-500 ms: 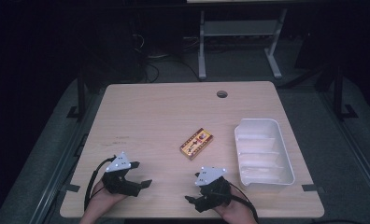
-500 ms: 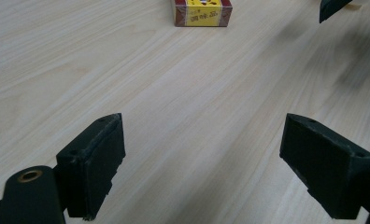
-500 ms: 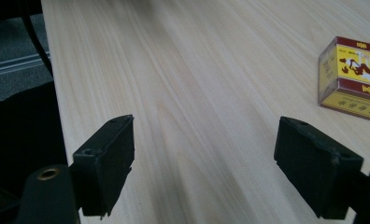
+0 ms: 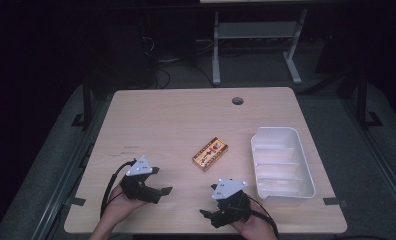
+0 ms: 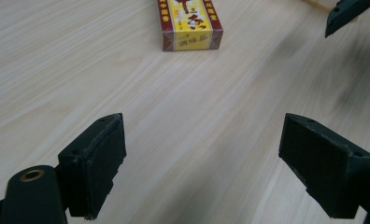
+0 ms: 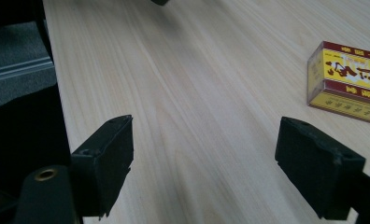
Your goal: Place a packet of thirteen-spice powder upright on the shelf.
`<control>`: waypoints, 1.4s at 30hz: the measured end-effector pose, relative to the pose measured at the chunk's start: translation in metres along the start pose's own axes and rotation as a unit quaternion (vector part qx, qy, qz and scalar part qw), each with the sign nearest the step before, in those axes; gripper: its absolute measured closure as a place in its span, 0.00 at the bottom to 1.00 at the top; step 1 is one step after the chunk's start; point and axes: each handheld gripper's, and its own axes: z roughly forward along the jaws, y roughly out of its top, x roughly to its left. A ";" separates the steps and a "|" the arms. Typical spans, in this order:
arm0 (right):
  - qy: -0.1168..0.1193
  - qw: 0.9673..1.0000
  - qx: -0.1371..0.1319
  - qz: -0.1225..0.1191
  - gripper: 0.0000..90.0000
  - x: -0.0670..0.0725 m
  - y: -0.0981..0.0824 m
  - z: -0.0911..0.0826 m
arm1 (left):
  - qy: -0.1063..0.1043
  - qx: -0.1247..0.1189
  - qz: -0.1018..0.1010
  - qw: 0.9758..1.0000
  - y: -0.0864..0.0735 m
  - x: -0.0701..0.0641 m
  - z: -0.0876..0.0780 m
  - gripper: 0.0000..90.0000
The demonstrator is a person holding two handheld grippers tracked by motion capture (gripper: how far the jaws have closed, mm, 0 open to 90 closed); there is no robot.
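**Both grippers released near the front edge, box untouched mid-desk**

Close to the desk's (image 4: pixel 151 115) near edge, the left gripper (image 4: pixel 162 190) and right gripper (image 4: pixel 206 214) sit low in the person's hands, well apart from each other. Each has its fingers spread wide and released, with bare wood between them in both gripper views. Open desk surface lies around and ahead of both.

Beyond them, near the middle of the desk, the yellow-and-red box (image 4: pixel 210 154) lies flat, set at a slant and apart from both grippers. To its right, beside the desk's right edge, stands the white tray (image 4: pixel 306 170) with ribbed compartments. A round cable hole (image 4: pixel 237 101) marks the far edge.

The box is cut off at the top of the left gripper view and at the right border of the right gripper view. Its print is too small to read. The room beyond the desk is dark.

Against the earlier frame, grippers, box and tray lie much as they did.
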 end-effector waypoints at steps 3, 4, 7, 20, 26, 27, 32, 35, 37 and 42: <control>-0.006 1.000 -0.003 0.002 0.22 0.000 -0.001 -0.003 | -0.005 0.007 0.002 1.000 0.011 0.000 0.009 0.16; -0.006 1.000 -0.003 0.002 0.22 0.000 -0.001 -0.003 | -0.005 0.007 0.002 1.000 0.011 0.000 0.009 0.16; -0.015 1.000 -0.008 0.001 0.22 0.001 -0.001 -0.006 | -0.008 0.011 0.000 1.000 0.028 -0.001 0.021 0.16; -0.011 1.000 -0.011 0.009 0.22 0.000 -0.003 -0.011 | -0.012 0.044 0.009 0.999 0.071 0.004 0.055 0.17; -0.003 1.000 -0.009 0.008 0.21 -0.001 -0.004 -0.012 | -0.010 0.066 0.013 0.998 0.083 0.006 0.074 0.17; -0.004 1.000 -0.011 0.008 0.21 -0.001 -0.004 -0.013 | -0.006 0.076 0.017 0.997 0.087 0.006 0.080 0.17; -0.004 1.000 -0.013 0.008 0.21 -0.001 -0.003 -0.013 | 0.000 0.086 0.021 0.996 0.093 0.004 0.092 0.19; -0.007 1.000 -0.016 0.006 0.22 -0.001 -0.003 -0.014 | 0.006 0.094 0.024 0.995 0.100 0.004 0.102 0.19; -0.007 1.000 -0.019 0.005 0.22 -0.001 -0.003 -0.014 | 0.007 0.096 0.024 0.995 0.102 0.004 0.105 0.19; -0.004 1.000 -0.015 0.005 0.22 -0.001 -0.003 -0.014 | 0.018 0.116 0.026 0.993 0.107 0.005 0.119 0.19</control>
